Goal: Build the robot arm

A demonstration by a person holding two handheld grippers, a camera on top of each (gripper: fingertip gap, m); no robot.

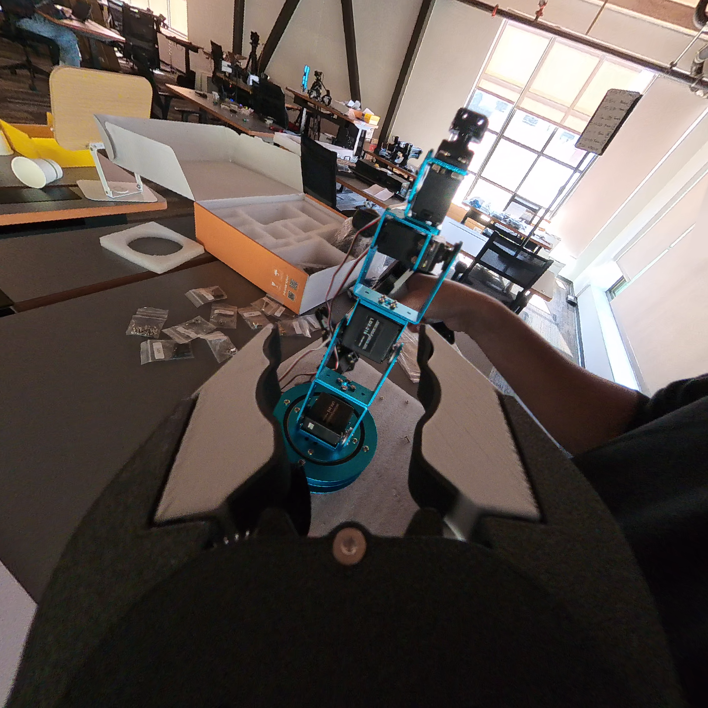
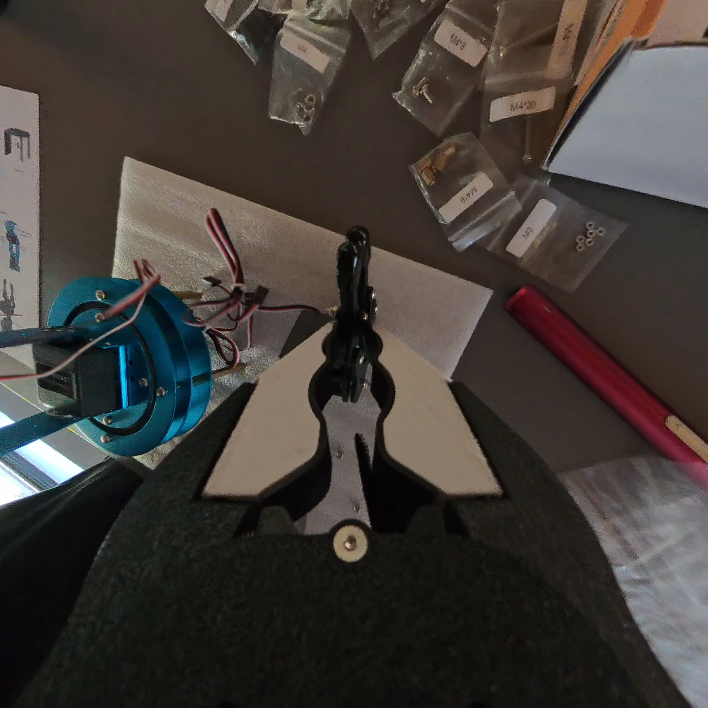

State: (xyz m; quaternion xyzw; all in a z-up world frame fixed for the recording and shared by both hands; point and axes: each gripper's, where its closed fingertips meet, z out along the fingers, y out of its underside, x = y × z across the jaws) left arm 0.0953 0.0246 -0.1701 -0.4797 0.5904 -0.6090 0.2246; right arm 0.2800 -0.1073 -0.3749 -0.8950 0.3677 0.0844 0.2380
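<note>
Two grippers: I am running both, and I take the left wrist view first.
Left gripper point(image 1: 346, 337): my fingers are spread wide and grasp nothing; they stand either side of the blue robot arm kit point(image 1: 387, 268) without touching it, as far as I can see.
Blue round base point(image 1: 329, 440): sits between my two fingers, close in, on a pale foam sheet point(image 1: 387, 459).
Arm column: blue brackets and black servos rise from the base and lean away to my right, above my fingertips.
Person's forearm point(image 1: 517, 344): comes in from my right, the hand behind the middle bracket; whether it grips it I cannot tell.
Small parts bags point(image 1: 180, 329): scattered ahead and to my left on the dark table point(image 1: 76, 383).
Orange box point(image 1: 253, 245): open, white foam inside, farther ahead on my left.

Right wrist view.
Right gripper point(image 2: 350, 329): my fingers are clenched on a black claw part point(image 2: 354, 302), which sticks out past the tips.
Base from this side point(image 2: 161, 364): to my left, near, lying tilted with its servo wires point(image 2: 230, 302) trailing toward my fingertips.
Foam sheet: under and ahead of my fingers.
Parts bags point(image 2: 463, 187): ahead and to my right.
Red tube point(image 2: 597, 367): to my right on the table.
Printed sheet point(image 2: 17, 214): far left edge.
</note>
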